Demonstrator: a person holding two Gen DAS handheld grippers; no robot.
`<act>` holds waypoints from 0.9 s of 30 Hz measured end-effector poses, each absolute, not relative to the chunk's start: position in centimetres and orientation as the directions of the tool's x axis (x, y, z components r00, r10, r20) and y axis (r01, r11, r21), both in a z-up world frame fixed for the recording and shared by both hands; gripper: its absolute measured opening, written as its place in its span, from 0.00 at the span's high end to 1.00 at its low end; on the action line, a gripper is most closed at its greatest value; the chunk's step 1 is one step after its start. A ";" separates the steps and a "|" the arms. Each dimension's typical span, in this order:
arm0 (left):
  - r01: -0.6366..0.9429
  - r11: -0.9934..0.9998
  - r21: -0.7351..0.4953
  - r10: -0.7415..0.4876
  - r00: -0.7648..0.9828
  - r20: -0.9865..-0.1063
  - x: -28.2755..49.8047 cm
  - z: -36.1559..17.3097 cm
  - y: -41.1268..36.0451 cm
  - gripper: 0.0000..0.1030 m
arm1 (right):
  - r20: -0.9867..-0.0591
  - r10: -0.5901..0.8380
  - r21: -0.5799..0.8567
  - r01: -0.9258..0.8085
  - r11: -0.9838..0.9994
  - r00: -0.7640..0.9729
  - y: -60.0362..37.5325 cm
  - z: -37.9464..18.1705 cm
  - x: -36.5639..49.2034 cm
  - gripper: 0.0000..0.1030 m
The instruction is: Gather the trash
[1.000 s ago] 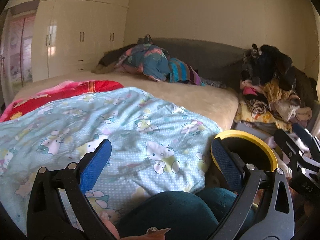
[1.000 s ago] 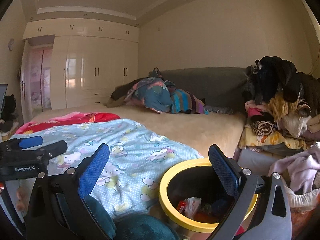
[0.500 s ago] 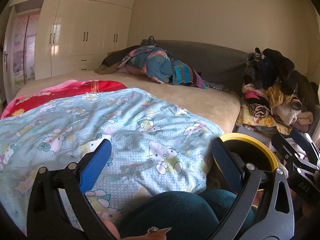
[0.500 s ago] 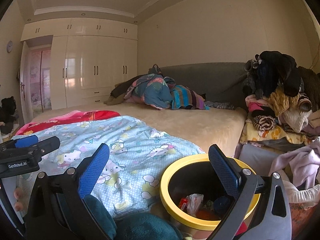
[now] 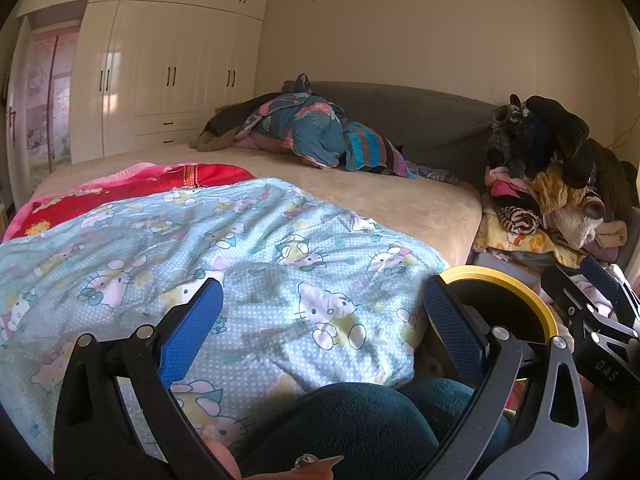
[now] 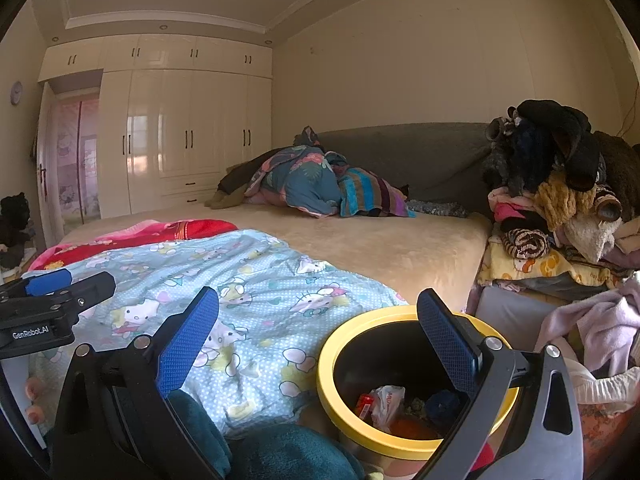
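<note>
The trash that is showing is lying in the bottom of the yellow-rimmed bin (image 6: 404, 380), which is standing on the floor just beside the foot of the bed (image 6: 380, 248). In the right wrist view a crumpled white wrapper (image 6: 384, 400), a small red packet (image 6: 363, 404) and some dark scraps are sitting at the bottom of the black liner. Judging by their look, these are light, soft and crushable things; the wrapper's film is likely to be slippery, so pinching a bunched fold would be holding better than gripping a flat face. The bin itself looks like rigid plastic and light, and its rolled yellow rim is offering the best place to take hold.

The right gripper (image 6: 318, 340) is hovering above and in front of the bin with its jaws spread wide, gripping nothing and touching nothing. The left gripper (image 5: 322, 326) is hanging over the cartoon-cat quilt (image 5: 240, 248) on the bed, its jaws likewise spread wide and empty, with the bin's rim just beside the right-hand blue pad (image 5: 452, 336).

No loose trash is showing on the quilt; whether any is lying on the floor cannot be told.
</note>
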State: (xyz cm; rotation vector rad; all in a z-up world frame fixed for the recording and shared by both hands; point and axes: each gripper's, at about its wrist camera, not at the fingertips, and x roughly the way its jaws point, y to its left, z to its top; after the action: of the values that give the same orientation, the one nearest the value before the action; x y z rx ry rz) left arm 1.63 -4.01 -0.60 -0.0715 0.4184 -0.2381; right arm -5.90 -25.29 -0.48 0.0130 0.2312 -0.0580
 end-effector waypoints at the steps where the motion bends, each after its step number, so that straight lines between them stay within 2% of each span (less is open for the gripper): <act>1: 0.214 0.970 -0.118 -0.244 0.886 -0.393 1.6 -0.6 -4.0 0.10 | -0.230 -0.056 0.007 0.059 0.998 0.971 -25.3 -0.5 -5.9 0.06; 27: 0.215 0.970 -0.116 -0.243 0.888 -0.391 1.5 -0.5 -4.1 0.10 | -0.230 -0.061 0.008 0.065 0.998 0.971 -25.4 -0.5 -6.0 0.06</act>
State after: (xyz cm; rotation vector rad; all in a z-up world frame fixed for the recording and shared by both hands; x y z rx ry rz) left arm 1.50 -4.14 -0.55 -0.0700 0.4156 -0.2380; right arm -6.03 -25.37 -0.50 0.0160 0.2322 -0.0639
